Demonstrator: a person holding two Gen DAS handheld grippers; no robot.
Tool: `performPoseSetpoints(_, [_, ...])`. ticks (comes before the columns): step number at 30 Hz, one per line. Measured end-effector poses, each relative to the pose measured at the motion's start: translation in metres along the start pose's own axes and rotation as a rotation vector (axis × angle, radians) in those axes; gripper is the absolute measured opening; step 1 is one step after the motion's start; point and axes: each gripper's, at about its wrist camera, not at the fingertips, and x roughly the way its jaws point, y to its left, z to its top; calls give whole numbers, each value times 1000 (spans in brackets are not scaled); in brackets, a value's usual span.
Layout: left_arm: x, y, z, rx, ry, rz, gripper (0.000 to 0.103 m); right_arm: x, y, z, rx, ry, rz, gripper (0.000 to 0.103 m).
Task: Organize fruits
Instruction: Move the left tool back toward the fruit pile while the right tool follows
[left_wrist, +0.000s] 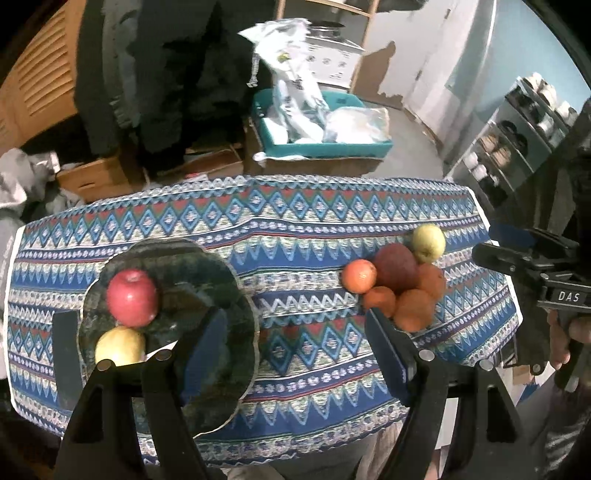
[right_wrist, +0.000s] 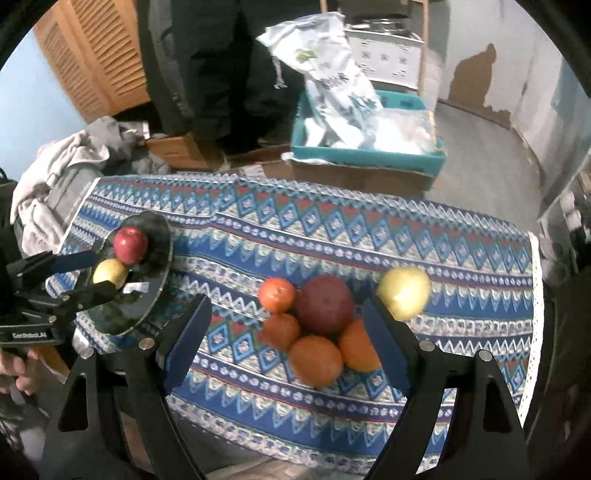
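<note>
So far a red apple (left_wrist: 132, 297) and a yellow apple (left_wrist: 120, 346) sit on the plate (left_wrist: 207, 273); six fruits (right_wrist: 321, 321) wait beside it on the surface (left_wrist: 314, 229), both jaws open and empty

Red apple (left_wrist: 132, 297), yellow apple (left_wrist: 120, 346) touching on dark plate (left_wrist: 207, 273); six-fruit cluster (left_wrist: 400, 284) on cloth.

Plate (left_wrist: 207, 273) left of fruit pile (left_wrist: 399, 280)
</note>
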Motion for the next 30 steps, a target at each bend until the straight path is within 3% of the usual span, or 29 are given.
performPoseSetpoints(12, [24,-36,15,68,23,-6,80,7,-48,-21,84,39,-31,84])
performPoseSetpoints(30, [108,-49,25,72,136,-30,80,81,-87,-45,170,206,-49,84])
